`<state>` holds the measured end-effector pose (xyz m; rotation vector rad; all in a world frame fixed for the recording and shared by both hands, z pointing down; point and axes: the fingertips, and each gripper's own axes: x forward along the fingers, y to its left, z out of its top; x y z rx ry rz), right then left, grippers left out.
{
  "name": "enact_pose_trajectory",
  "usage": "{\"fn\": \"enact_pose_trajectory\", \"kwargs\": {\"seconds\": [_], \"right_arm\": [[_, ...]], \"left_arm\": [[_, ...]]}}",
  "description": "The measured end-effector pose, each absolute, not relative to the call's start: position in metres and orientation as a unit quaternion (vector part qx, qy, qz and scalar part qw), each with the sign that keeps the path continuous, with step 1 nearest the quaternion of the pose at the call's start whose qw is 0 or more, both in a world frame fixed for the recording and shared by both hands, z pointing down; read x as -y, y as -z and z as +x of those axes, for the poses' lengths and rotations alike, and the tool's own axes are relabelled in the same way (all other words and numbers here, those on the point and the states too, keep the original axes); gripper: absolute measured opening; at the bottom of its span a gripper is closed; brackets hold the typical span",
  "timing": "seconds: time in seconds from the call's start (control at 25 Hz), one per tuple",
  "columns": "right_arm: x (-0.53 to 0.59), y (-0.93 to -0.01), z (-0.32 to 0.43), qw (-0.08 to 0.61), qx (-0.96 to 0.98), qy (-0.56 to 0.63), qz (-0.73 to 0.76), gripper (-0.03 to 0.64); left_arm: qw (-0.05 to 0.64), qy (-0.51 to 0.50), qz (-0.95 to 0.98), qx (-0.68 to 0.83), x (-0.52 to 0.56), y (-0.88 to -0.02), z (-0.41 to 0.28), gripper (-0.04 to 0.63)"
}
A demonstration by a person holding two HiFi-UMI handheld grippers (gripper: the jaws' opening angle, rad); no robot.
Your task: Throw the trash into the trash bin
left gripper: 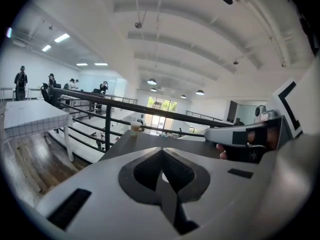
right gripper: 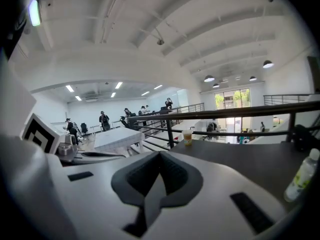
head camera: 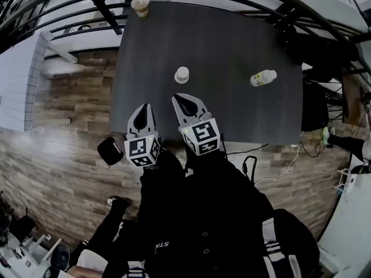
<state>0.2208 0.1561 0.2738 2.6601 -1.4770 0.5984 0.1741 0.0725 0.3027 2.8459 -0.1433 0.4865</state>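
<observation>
1. Nothing has gone into a bin yet, by the look of things. All the likely trash sits on the dark table (head camera: 232,51).
2. A small white cup (head camera: 182,75) stands near the table's middle, just beyond the grippers. A plastic bottle (head camera: 263,77) lies on its side toward the right. A drink cup (head camera: 139,6) stands at the far edge by the railing (head camera: 87,13).
3. The left gripper (head camera: 144,108) has its jaws closed together with nothing between them, as its own view shows. It hangs over the table's near edge, apart from every item.
4. The right gripper (head camera: 177,99) is closed and empty too. It sits beside the left one, with its tip nearest the small white cup but not touching it.
5. No trash bin shows for certain. A dark container (head camera: 110,150) on the wood floor (head camera: 69,97) by the table's near-left corner may be it, but I cannot tell.
6. So the whole job appears to remain: open a gripper, pick up each piece, carry it to the bin and drop it in.
</observation>
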Motion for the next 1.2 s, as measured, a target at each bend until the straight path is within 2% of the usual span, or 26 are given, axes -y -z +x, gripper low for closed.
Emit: {"fn": "enact_pose_trajectory", "kwargs": {"seconds": [0.68, 1.2], "right_arm": [[-0.319, -0.192, 0.297, 0.004, 0.367, -0.129, 0.921, 0.014], [-0.356, -0.144, 0.312, -0.003, 0.344, -0.071, 0.936, 0.014]], "left_arm": [[0.074, -0.115, 0.987, -0.08, -0.226, -0.213, 0.268, 0.0], [0.046, -0.05, 0.99, -0.124, -0.281, -0.151, 0.297, 0.0]]}}
